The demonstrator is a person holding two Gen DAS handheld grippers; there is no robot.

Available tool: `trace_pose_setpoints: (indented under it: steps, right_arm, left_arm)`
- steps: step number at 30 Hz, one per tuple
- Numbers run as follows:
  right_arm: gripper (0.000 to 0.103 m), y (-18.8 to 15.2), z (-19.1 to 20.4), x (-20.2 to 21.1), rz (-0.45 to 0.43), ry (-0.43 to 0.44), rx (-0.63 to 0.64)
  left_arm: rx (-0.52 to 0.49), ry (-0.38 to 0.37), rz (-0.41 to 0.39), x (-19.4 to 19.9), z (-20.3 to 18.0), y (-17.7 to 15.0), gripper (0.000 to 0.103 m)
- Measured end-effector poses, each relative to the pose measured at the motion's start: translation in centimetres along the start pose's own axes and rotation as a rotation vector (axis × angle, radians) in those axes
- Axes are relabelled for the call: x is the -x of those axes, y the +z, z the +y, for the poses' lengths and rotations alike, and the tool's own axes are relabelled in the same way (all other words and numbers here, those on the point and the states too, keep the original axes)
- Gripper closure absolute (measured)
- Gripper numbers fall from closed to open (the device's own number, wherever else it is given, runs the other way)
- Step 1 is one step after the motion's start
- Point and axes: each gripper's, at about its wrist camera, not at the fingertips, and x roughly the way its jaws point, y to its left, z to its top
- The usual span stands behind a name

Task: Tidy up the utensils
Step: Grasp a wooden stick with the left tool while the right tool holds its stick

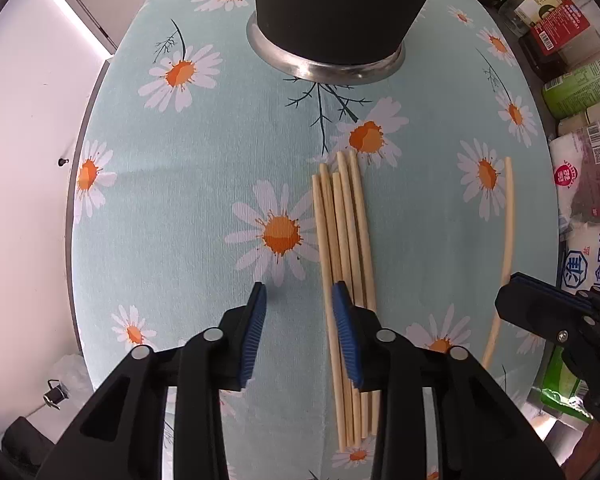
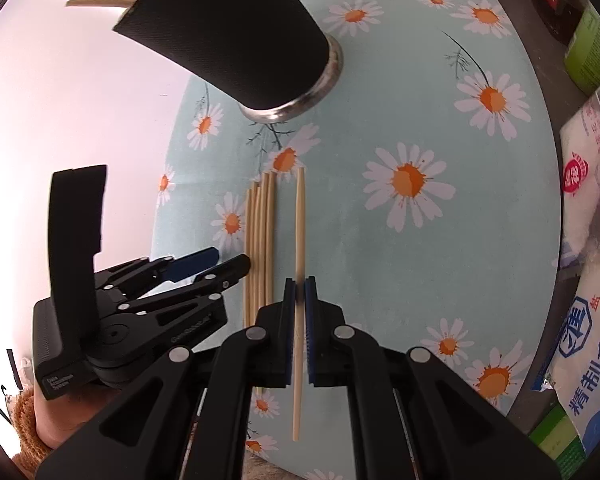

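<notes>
A bundle of several pale wooden chopsticks (image 1: 342, 240) lies on the daisy-print tablecloth (image 1: 180, 200); it also shows in the right wrist view (image 2: 260, 232). One chopstick (image 2: 299, 224) lies apart to the right, also in the left wrist view (image 1: 507, 224). A black utensil cup (image 1: 332, 12) with a steel base stands at the far side; it also shows in the right wrist view (image 2: 236, 36). My left gripper (image 1: 300, 300) is open just left of the bundle, its right finger over it. My right gripper (image 2: 299, 286) is shut on the single chopstick.
Packets of salt (image 2: 584, 320), a green tin (image 1: 580, 88) and jars (image 1: 548, 12) crowd the right edge of the table. The table's left edge drops off beside a white wall. Two chopsticks poke out of the cup (image 2: 100, 0).
</notes>
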Motion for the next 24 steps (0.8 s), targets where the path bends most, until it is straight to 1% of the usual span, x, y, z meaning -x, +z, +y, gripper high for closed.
trace_pose_setpoints:
  steps: [1,6,8,9,12,14,15,17,24]
  right_arm:
    - [0.098,-0.1,0.0,0.3,-0.001,0.003,0.002]
    - [0.098,-0.2,-0.1,0.9,-0.003,0.012,0.013]
    - [0.098,-0.2,0.0,0.9,-0.004,0.010,0.018]
    - [0.098,-0.1,0.0,0.8,-0.002,0.009,0.018]
    - [0.098,-0.1,0.1,0.7,0.001,0.010,0.019]
    - [0.098,-0.1,0.3,0.5,0.002,0.007,0.023]
    - [0.098,-0.1,0.4,0.5,0.003,0.006,0.026]
    - [0.098,-0.1,0.6,0.3,0.003,0.007,0.027]
    - [0.098,0.0,0.5,-0.7,0.009,-0.004,0.014]
  left_arm:
    - [0.002,0.007,-0.001,0.0,-0.1,-0.1,0.075]
    - [0.026,-0.007,-0.002,0.3,0.3,-0.5,0.075]
    - [0.025,0.007,0.000,0.1,0.3,-0.8,0.077]
    - [0.021,0.022,-0.002,-0.2,0.4,-0.7,0.077]
    - [0.023,0.037,-0.002,-0.3,0.3,-0.8,0.077]
    - [0.028,0.053,-0.009,-0.2,0.1,-0.9,0.087]
    - [0.030,0.056,-0.012,-0.1,-0.1,-0.9,0.088]
    - [0.036,0.039,-0.018,0.0,0.1,-1.0,0.098]
    - [0.038,-0.015,-0.024,0.0,1.1,-1.2,0.099]
